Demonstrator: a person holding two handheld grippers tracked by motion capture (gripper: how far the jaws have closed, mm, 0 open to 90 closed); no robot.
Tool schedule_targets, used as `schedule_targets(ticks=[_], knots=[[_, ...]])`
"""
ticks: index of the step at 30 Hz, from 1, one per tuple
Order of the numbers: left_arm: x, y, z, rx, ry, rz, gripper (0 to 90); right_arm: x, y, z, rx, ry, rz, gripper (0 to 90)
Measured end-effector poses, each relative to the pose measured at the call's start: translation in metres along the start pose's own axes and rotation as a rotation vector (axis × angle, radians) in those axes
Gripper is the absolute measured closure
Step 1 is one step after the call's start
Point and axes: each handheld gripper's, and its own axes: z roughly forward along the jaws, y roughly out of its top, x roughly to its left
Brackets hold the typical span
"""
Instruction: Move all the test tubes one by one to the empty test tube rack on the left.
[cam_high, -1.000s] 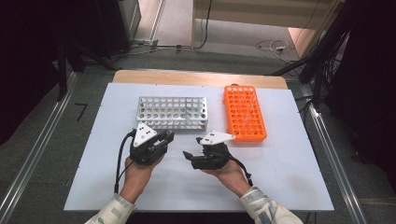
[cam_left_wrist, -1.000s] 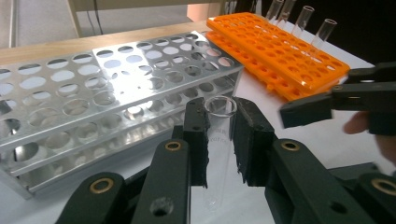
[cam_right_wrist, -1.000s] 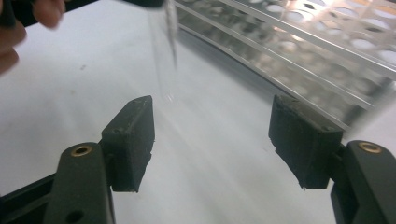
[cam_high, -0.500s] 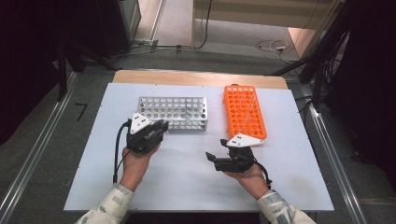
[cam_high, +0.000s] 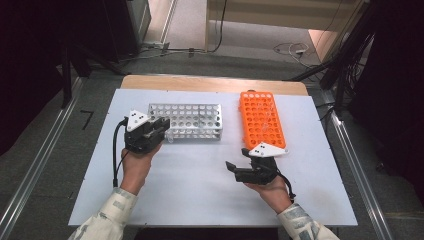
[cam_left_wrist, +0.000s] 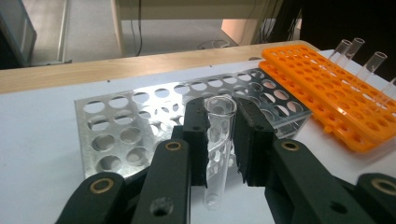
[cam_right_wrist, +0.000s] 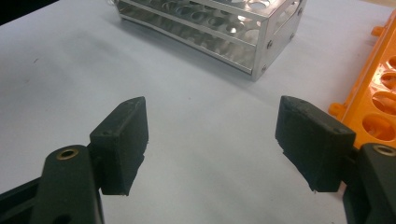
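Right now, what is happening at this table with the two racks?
A person works at a white table with a handheld gripper in each hand. The left gripper is shut on a clear test tube, held upright just in front of the metal rack. The right gripper is open and holds nothing, low over the table beside the orange rack, which has a few tubes standing at its far side.

we see a clear glass test tube (cam_left_wrist: 218, 144) standing upright, open mouth up, clamped between the left gripper (cam_left_wrist: 219, 140) jaws just before the metal rack (cam_high: 190, 120). the orange rack (cam_high: 261, 119) lies near, to the right, holding more clear tubes (cam_left_wrist: 373, 60) at its far side.
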Motion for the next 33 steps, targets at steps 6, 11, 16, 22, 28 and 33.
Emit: schedule_targets(ticks=[6, 11, 16, 22, 28, 33], knots=[[0.01, 0.008, -0.002, -0.002, 0.038, -0.012, 75.9, -0.001, 0.0, 0.0, 0.0, -0.002, 0.005, 24.1], [0.019, 0.015, -0.004, -0.01, 0.06, -0.024, 75.8, -0.001, 0.001, -0.001, -0.004, -0.001, 0.013, 23.0], [0.026, 0.021, -0.006, -0.015, 0.087, -0.027, 75.9, -0.001, 0.0, 0.0, -0.001, -0.001, 0.009, 22.6], [0.033, 0.028, -0.004, -0.021, 0.125, -0.019, 75.9, 0.0, 0.001, -0.001, -0.002, 0.002, 0.011, 22.4], [0.04, 0.031, 0.001, -0.023, 0.161, -0.014, 75.8, -0.002, 0.001, -0.001, -0.006, -0.001, 0.016, 22.0], [0.042, 0.029, 0.004, -0.011, 0.181, -0.003, 75.8, -0.002, 0.001, -0.002, -0.005, 0.001, 0.016, 21.6]])
